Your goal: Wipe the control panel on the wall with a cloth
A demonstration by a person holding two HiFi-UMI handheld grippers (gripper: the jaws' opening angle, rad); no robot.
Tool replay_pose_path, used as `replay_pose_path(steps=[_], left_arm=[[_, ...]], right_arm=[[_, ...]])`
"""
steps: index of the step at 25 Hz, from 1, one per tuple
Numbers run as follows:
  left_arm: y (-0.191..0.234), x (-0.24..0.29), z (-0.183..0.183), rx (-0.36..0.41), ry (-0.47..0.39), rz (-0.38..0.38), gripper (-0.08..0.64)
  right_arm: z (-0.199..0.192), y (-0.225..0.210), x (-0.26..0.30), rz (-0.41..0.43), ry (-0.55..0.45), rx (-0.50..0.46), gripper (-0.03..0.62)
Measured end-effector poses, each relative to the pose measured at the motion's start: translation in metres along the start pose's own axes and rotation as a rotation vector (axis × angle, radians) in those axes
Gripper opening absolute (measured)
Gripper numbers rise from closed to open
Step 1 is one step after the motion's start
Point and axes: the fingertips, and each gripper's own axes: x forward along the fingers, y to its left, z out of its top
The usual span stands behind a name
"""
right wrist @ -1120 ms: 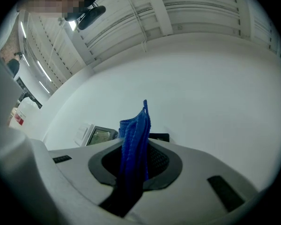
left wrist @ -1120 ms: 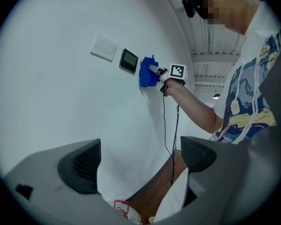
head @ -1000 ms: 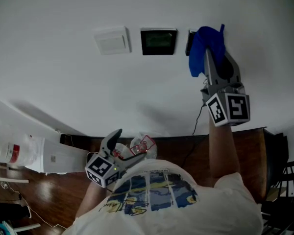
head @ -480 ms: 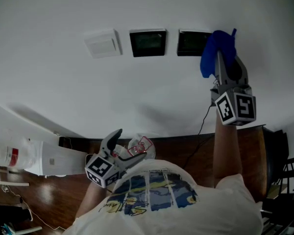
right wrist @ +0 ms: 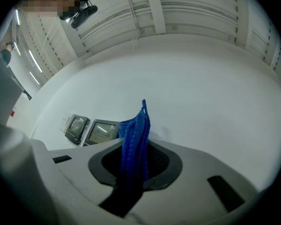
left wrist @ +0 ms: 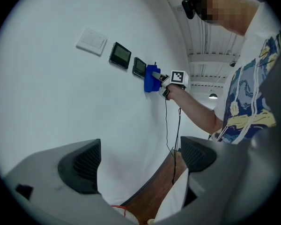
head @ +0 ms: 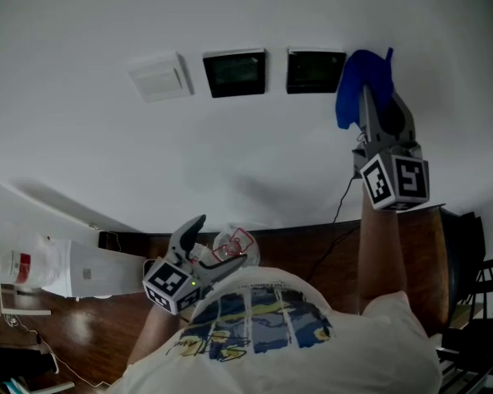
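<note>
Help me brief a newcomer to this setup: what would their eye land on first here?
The bright blue cloth, clamped in the raised right tool, stands out against the white wall at the right edge of the right-hand dark control panel. A second dark panel and a white switch plate sit to its left. The left tool hangs low by the person's shirt, jaws apart.

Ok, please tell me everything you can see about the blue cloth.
The blue cloth looks like soft, ribbed fabric. It is bunched into vertical folds, with one corner sticking up. The right hand-held gripper is shut on it, and the jaws pinch its lower part. It is held high at the white wall, just right of the rightmost dark panel. It seems to press against the wall, but contact is not certain.
</note>
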Motion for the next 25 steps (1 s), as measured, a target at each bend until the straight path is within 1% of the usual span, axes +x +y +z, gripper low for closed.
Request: replay_pose_path(steps=[5, 10, 14, 17, 21, 25], left_arm=[[0.001, 0.002, 0.002, 0.005, -0.004, 0.009, 0.498], [0.008, 0.003, 0.009, 0.016, -0.033, 0.037, 0.494], [0.013, 0.004, 0.016, 0.020, -0.054, 0.056, 0.476], [0.016, 0.003, 0.022, 0.016, -0.069, 0.075, 0.457], [0.019, 0.003, 0.029, 0.025, -0.082, 0.089, 0.457], [0.020, 0.004, 0.034, 0.032, -0.087, 0.096, 0.457]], right_arm=[[0.006, 0.005, -0.014, 0.018, -0.005, 0.008, 0.097], [0.006, 0.020, -0.047, 0.047, 0.011, 0.017, 0.097], [-0.008, 0.036, -0.080, 0.089, 0.057, 0.034, 0.097], [-0.020, 0.043, -0.103, 0.101, 0.091, 0.060, 0.097], [-0.030, 0.049, -0.129, 0.110, 0.122, 0.086, 0.097], [-0.035, 0.056, -0.144, 0.127, 0.141, 0.098, 0.097]])
